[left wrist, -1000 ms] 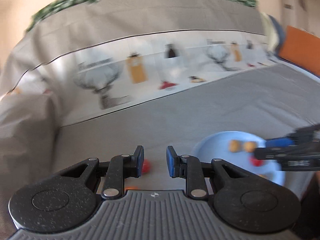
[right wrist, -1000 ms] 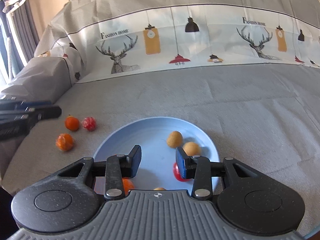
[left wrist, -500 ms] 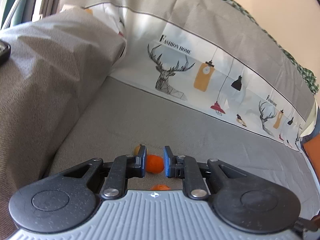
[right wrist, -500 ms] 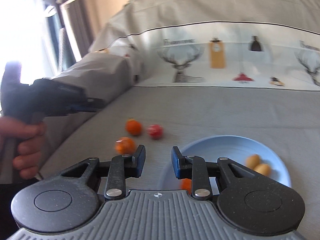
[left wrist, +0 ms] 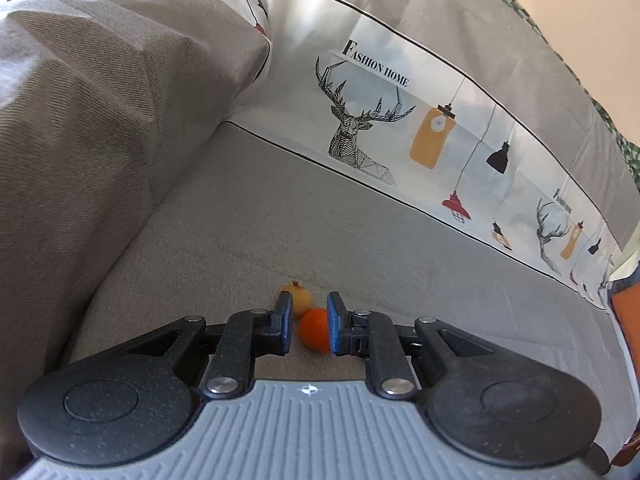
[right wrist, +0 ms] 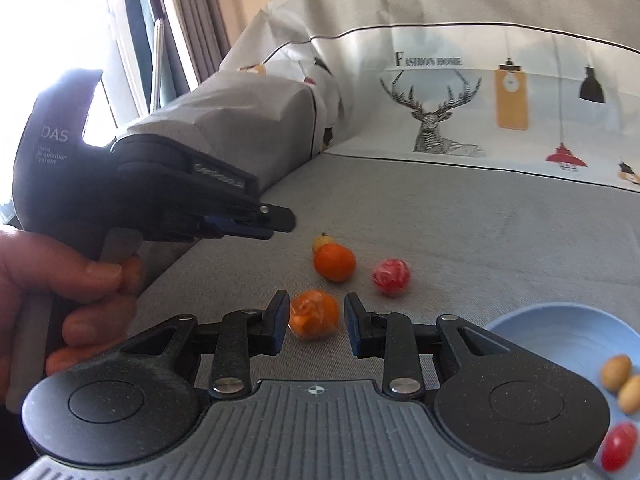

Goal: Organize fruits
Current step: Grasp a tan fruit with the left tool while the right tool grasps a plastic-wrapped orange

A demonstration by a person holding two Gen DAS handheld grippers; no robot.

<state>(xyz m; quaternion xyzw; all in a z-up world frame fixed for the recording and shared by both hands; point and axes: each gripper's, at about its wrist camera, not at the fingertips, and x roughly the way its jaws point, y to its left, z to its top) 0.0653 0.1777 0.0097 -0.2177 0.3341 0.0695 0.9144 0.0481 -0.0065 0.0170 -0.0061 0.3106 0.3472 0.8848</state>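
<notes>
Fruits lie loose on a grey sofa seat [right wrist: 460, 216]. Right gripper [right wrist: 316, 322], jaws opening, frames a wrapped orange [right wrist: 314, 314]; left gripper [left wrist: 307, 326] hovers shut, empty. Next: grasp it, carry to the blue plate [right wrist: 560, 332].

Left gripper [right wrist: 280, 222] at nine o'clock in the right wrist view, tilted downward, jaws drawn together, gripped by a hand [right wrist: 68, 304] at eight o'clock; right gripper [right wrist: 316, 322] at six o'clock, jaws opening.
</notes>
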